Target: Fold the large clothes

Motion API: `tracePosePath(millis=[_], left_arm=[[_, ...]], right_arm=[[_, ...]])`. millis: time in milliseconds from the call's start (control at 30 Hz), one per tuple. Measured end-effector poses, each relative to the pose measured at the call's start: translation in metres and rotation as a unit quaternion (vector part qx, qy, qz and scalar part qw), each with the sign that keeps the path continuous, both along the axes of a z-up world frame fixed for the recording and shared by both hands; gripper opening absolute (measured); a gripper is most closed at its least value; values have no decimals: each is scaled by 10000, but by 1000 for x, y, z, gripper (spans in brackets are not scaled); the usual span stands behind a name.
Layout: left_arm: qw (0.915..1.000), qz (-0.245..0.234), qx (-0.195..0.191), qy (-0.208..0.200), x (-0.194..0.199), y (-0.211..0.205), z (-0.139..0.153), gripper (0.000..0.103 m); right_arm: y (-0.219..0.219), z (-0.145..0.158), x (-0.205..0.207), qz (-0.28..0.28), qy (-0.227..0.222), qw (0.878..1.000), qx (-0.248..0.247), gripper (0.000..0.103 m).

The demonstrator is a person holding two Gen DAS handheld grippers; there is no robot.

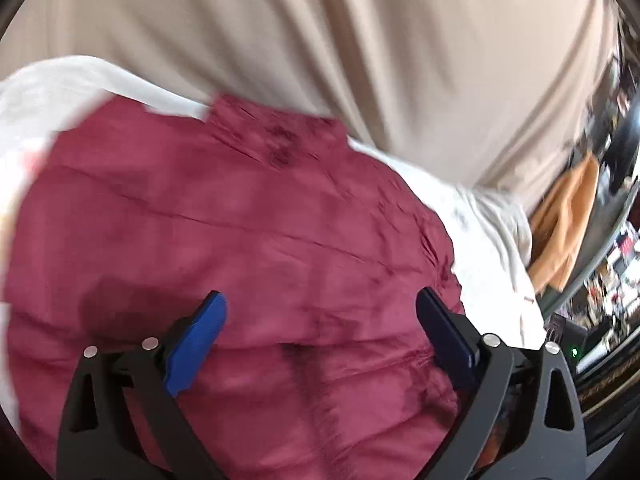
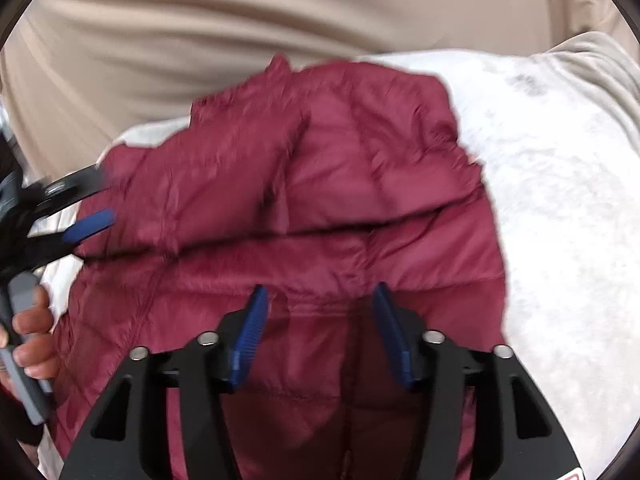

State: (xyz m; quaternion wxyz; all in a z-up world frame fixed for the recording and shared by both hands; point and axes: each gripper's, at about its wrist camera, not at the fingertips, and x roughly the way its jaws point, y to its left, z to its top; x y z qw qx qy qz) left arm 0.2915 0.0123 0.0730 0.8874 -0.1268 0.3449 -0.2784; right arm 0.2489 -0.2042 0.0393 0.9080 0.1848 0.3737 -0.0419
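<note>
**Jacket spread on white cover, both grippers open above it**

Jacket [image 2: 320, 200]: maroon, quilted, puffy. It is laid across a white cover [image 2: 560, 200], which takes up the middle of both views. The collar end is turned to the far side, next to a beige curtain [image 2: 200, 40] that fills the background. One part of the jacket is seen folded over the body in the right wrist view; a seam line runs across it from left to right.

White cover is exposed to the right of the jacket and in a strip along its far left edge.

Left gripper [image 1: 320, 312]: jaws are spread wide, nothing is gripped, only fabric is seen below them. The same tool is seen at the left edge of the right wrist view, just at the jacket's left border, held by a hand [image 2: 32, 336]. Contact with the cloth cannot be told because of blur.

Right gripper [image 2: 320, 300]: jaws are parted to a medium width, over a near hem of the jacket. Pads are not pressed on the fabric.

An orange-brown cloth [image 1: 568, 216] is seen far right, off the cover.
</note>
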Motion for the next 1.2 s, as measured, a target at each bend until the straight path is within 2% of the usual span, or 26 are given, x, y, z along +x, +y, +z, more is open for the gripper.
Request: tracePosePath(millis=[100, 167, 233, 333, 433, 500, 533, 567, 600, 633, 700, 767, 833, 900, 933, 1000, 1033, 1100, 1200], left_arm=[[9981, 530, -218, 204, 6, 61, 2, 95], [9930, 993, -411, 497, 16, 104, -11, 95], [9841, 1409, -656, 860, 23, 142, -28, 95], [9679, 1688, -1276, 1357, 24, 178, -50, 95], [9616, 1729, -1518, 1495, 26, 190, -56, 95], [9640, 1708, -1452, 1430, 28, 187, -55, 92], [9662, 1682, -1392, 1372, 31, 183, -53, 89], [9681, 1649, -1335, 1333, 36, 181, -49, 78], [9700, 1604, -1289, 1291, 40, 170, -48, 65], [9726, 1581, -1163, 1245, 44, 163, -44, 61], [9771, 1632, -876, 1048, 49, 152, -35, 39], [9811, 1726, -380, 793, 54, 139, -29, 29], [9811, 1796, -22, 727, 58, 132, -35, 21], [9808, 1740, 148, 873, 66, 126, -49, 17], [9794, 1746, 211, 993, 69, 124, -59, 16], [9797, 1765, 292, 908, 67, 121, -69, 16], [9801, 1761, 332, 853, 66, 121, -69, 16], [9805, 1752, 348, 824, 64, 122, -69, 16], [9813, 1725, 337, 786, 62, 127, -69, 17]], right_arm=[[-8, 13, -3, -49, -178, 9997, 168, 59], [-10, 23, 3, 20, -208, 9988, 452, 61], [-8, 32, 18, 68, -66, 9982, 600, 62], [0, 32, 45, 170, 219, 9973, 682, 62], [9, 22, 75, 183, 570, 9963, 610, 62], [12, 15, 87, 133, 710, 9958, 566, 47], [16, 15, 93, 118, 759, 9958, 492, 25], [20, 20, 98, 200, 722, 9964, 389, 5], [24, 25, 98, 247, 646, 9971, 311, 4], [29, 42, 97, 246, 384, 9989, 66, 3], [39, 80, 90, 298, -279, 9983, -423, 3], [37, 117, 77, 293, -995, 9928, -593, 3], [25, 123, 76, 142, -1147, 9912, -642, 3], [5, 104, 89, -39, -845, 9944, -629, 3], [-10, 75, 104, -163, -382, 9975, -564, 3], [-24, 32, 123, -178, 280, 9989, -342, 3], [-31, 8, 127, -128, 453, 9988, -128, 3], [-35, -4, 123, -107, 327, 9994, 15, 3], [-45, 8, 113, -292, 170, 9992, 202, 6]])
